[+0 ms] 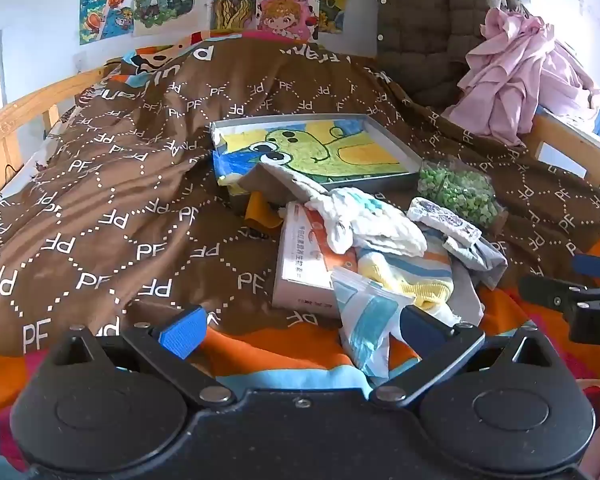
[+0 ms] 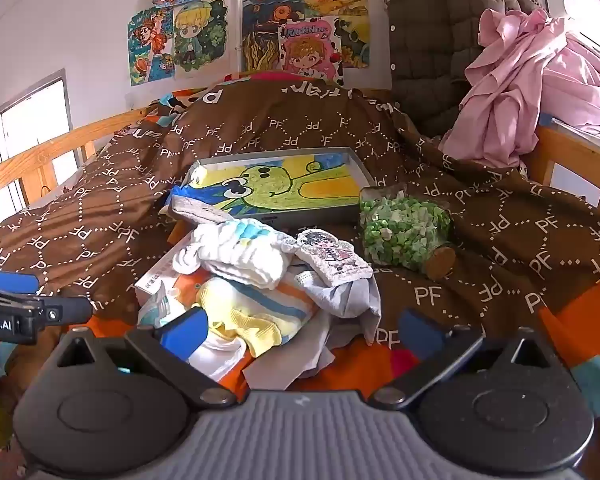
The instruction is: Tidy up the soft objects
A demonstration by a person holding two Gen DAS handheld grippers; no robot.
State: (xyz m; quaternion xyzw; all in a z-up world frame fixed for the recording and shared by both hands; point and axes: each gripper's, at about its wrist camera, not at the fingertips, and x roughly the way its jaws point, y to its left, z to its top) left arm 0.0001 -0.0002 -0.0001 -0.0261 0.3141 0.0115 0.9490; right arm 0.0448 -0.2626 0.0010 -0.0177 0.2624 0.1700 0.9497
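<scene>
A heap of soft things lies on the brown PF-patterned quilt [image 1: 112, 208]: a crumpled white cloth [image 1: 372, 220] [image 2: 236, 252], a yellow striped garment [image 1: 408, 276] [image 2: 252, 312], a grey cloth [image 1: 472, 256] [image 2: 352, 296] and a small patterned fabric piece [image 1: 444, 216] [image 2: 332, 256]. Under them are a white and orange box [image 1: 312, 264] and a blue and white packet [image 1: 364, 320]. My left gripper [image 1: 300, 332] hovers open just short of the heap's left side, holding nothing. My right gripper [image 2: 302, 332] is open and unloaded too, near the heap's front.
Behind the heap sits a grey tray [image 1: 412, 178] [image 2: 364, 172] holding a frog painting. A corked jar of green bits [image 1: 456, 192] [image 2: 404, 232] lies to its right. Pink clothes [image 2: 532, 92] and a brown quilted jacket [image 2: 440, 40] hang at the right. Wooden bed rails [image 1: 32, 104] run along both sides.
</scene>
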